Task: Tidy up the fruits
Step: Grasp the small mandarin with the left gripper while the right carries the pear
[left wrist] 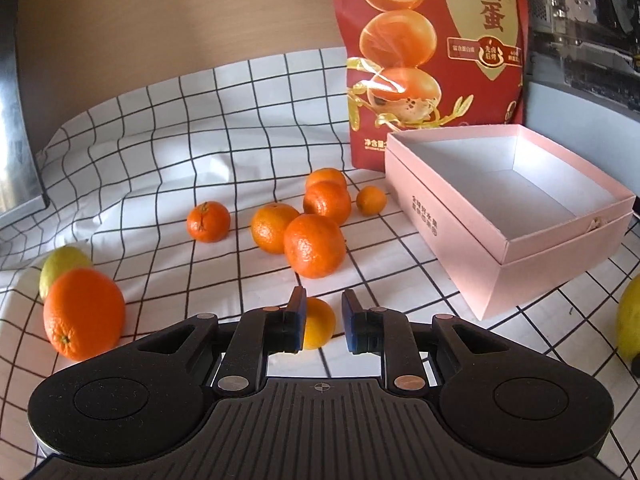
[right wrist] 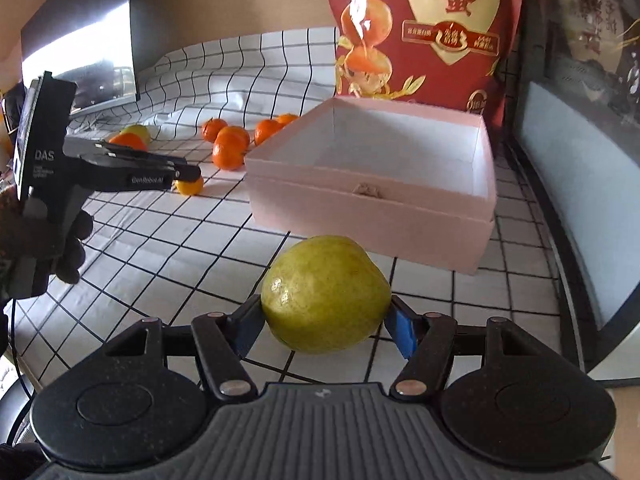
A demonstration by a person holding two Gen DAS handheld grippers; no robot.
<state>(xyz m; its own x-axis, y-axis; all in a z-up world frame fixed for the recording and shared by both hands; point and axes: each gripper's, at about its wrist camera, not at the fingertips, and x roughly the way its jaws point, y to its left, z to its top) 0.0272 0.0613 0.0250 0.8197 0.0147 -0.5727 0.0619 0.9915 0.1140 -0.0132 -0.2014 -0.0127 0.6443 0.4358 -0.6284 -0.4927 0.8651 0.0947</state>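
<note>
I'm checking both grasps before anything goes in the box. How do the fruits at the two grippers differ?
The green-yellow fruit looks far bigger than the small orange fruit. It fills the right gripper, with both pads against its sides. The small orange fruit sits off-centre in the left gripper, near one finger with a gap to the other. Both appear to rest on the checked cloth, outside the pink box.

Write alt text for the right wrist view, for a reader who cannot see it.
The right tool grips a yellow-green pear between its blue pads, just above a black-gridded white cloth. Beyond it sits an empty pink box before a red snack bag. At left, the left tool reaches a small orange fruit near scattered mandarins.
</note>
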